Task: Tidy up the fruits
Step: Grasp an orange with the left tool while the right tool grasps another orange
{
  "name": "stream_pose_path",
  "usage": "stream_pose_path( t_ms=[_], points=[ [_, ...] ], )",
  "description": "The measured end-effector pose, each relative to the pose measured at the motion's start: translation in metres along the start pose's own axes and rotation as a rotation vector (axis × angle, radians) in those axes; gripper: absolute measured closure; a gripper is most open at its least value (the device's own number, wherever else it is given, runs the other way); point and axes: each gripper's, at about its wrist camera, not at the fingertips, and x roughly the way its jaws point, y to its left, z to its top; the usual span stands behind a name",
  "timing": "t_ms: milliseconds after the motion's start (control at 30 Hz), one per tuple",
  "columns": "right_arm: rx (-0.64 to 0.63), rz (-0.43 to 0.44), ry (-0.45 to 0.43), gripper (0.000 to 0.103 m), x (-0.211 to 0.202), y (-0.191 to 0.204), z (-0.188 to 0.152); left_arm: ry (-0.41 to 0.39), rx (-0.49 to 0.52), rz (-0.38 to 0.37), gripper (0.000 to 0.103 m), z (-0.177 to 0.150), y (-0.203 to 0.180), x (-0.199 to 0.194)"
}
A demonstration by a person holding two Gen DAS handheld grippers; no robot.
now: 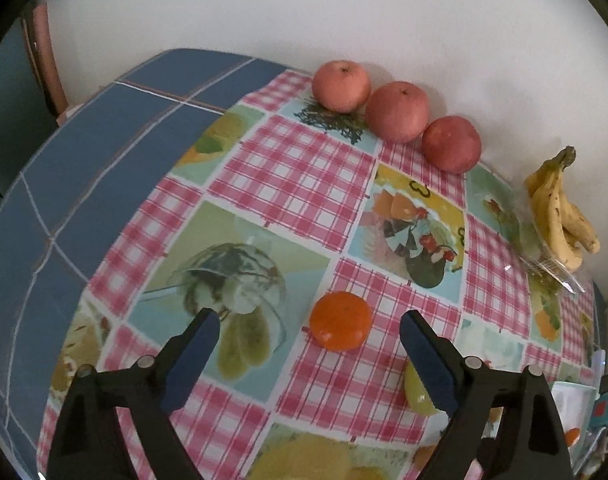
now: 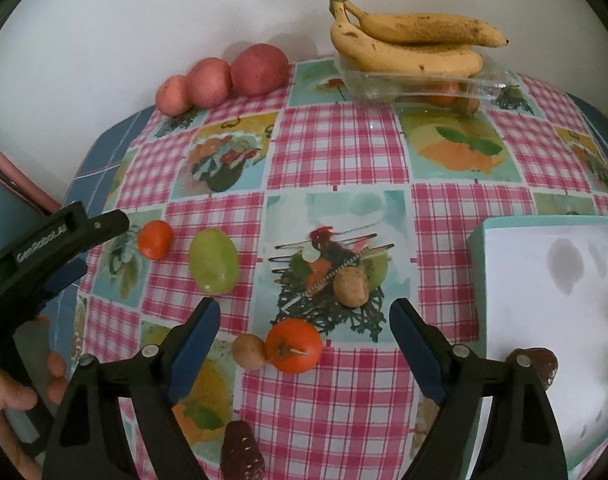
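My left gripper (image 1: 310,322) is open and tilted down over the table. A small orange mandarin (image 1: 341,321) lies between its fingers, nearer the right one and touching neither. A green fruit (image 1: 418,394) peeks from behind that right finger. My right gripper (image 2: 304,308) is open above a red-orange stemmed fruit (image 2: 294,345), which lies next to a small brown one (image 2: 248,351). A brown nut-like fruit (image 2: 351,286) lies just beyond. In the right wrist view, the mandarin (image 2: 155,239) and green fruit (image 2: 214,255) lie at the left.
Three red apples (image 1: 397,111) line the wall. Bananas (image 2: 408,48) rest on a clear plastic box (image 2: 424,84). A white tray with a teal rim (image 2: 544,300) holds a few pieces at the right. A dark cone (image 2: 242,452) lies near the front. A hand (image 2: 8,400) holds the left gripper.
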Motion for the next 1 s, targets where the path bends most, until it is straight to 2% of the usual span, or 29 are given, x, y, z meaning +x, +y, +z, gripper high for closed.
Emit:
stream_pose_path(
  t_ms=[100,133,200,400,533,600,667,1000],
  points=[
    [0.006,-0.007,0.023,0.018,0.010,-0.002,-0.002,0.016,0.006,-0.010,0.011,0.001,-0.004,0.011],
    [0.008,-0.009,0.033,0.022,0.014,-0.002,-0.003,0.022,0.008,-0.008,0.011,0.001,-0.004,0.014],
    [0.012,-0.016,0.054,0.028,0.021,-0.004,-0.006,0.039,0.010,-0.010,0.017,0.000,-0.006,0.022],
    [0.005,-0.035,0.073,0.028,0.034,-0.004,-0.010,0.068,0.010,-0.002,0.021,-0.004,-0.006,0.040],
    [0.000,-0.038,0.070,0.028,0.035,-0.003,-0.011,0.060,0.029,0.006,0.040,-0.004,-0.011,0.039],
    [0.001,-0.042,0.070,0.029,0.035,-0.001,-0.012,0.059,0.043,-0.003,0.055,-0.005,-0.014,0.038],
    [-0.001,-0.046,0.070,0.029,0.035,0.001,-0.013,0.064,0.054,-0.017,0.062,-0.006,-0.016,0.038],
    [0.006,-0.028,0.072,0.042,0.031,0.003,-0.017,0.104,0.060,-0.042,0.062,-0.009,-0.017,0.037]
  ],
)
